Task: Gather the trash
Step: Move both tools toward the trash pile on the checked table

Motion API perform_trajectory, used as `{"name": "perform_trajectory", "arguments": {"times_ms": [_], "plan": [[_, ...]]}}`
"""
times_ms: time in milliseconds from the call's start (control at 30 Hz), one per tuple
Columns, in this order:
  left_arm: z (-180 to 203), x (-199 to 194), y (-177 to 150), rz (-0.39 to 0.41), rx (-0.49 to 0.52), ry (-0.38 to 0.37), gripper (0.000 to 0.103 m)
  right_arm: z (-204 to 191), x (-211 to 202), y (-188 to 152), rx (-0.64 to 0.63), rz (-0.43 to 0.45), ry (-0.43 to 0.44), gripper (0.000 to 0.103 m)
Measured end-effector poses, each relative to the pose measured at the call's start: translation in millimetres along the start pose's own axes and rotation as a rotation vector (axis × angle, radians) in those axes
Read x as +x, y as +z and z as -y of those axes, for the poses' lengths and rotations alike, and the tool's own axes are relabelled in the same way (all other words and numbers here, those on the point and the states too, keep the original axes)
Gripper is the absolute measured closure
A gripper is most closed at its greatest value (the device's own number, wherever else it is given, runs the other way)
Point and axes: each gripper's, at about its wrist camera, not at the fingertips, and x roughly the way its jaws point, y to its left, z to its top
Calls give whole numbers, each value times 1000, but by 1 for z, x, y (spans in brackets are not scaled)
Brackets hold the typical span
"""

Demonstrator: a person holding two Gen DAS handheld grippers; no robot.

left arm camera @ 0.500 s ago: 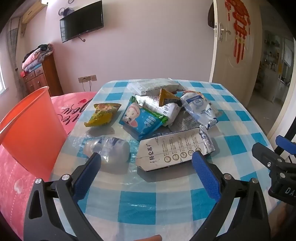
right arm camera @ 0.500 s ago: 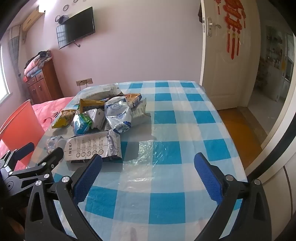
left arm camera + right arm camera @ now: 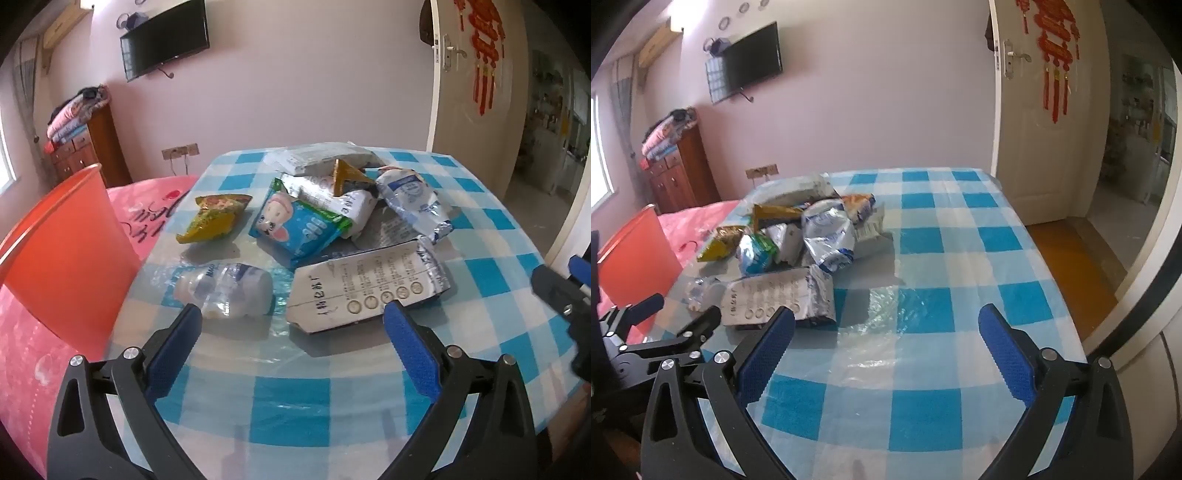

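Note:
A pile of trash lies on the blue checked table. It holds a flattened white carton, a crushed plastic bottle, a yellow snack bag, a blue cartoon wrapper and a silver-blue pouch. My left gripper is open and empty, just short of the carton and bottle. My right gripper is open and empty over bare cloth, to the right of the pile. An orange bin stands left of the table.
A pink-covered bed lies behind the bin. A wooden dresser stands at the back left. An open door is at the right. The table's right edge drops to the floor.
My left gripper has moved forward and a little left, closer to the carton and bottle. My right gripper has shifted slightly toward the pile. Both stay open.

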Motion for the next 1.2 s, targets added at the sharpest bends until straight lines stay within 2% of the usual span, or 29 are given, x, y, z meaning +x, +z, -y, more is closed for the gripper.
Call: {"name": "perform_trajectory", "arguments": {"times_ms": [100,333,400,533,667,900,1067,1200], "plan": [[-3,-2,0,21,9,5,4,-1,-2,0,-8,14,7,4],[-10,0,-6,15,-22,-50,4,-2,-4,0,-20,27,12,4],[-12,-1,-10,42,-38,-47,4,-3,-4,0,-25,32,9,4],[-20,-12,-13,150,-79,-43,4,-3,-5,0,-30,42,-1,4],[-17,-21,-13,220,-10,-26,4,-4,-2,-2,-31,31,8,4],[-28,-22,-15,157,0,-71,4,-8,5,-4,-44,-1,21,4],[-37,-16,-18,96,45,-56,4,-6,12,-8,-19,-35,59,4],[-52,-10,-20,52,27,-48,4,-6,21,-11,-9,-62,74,4]]}}
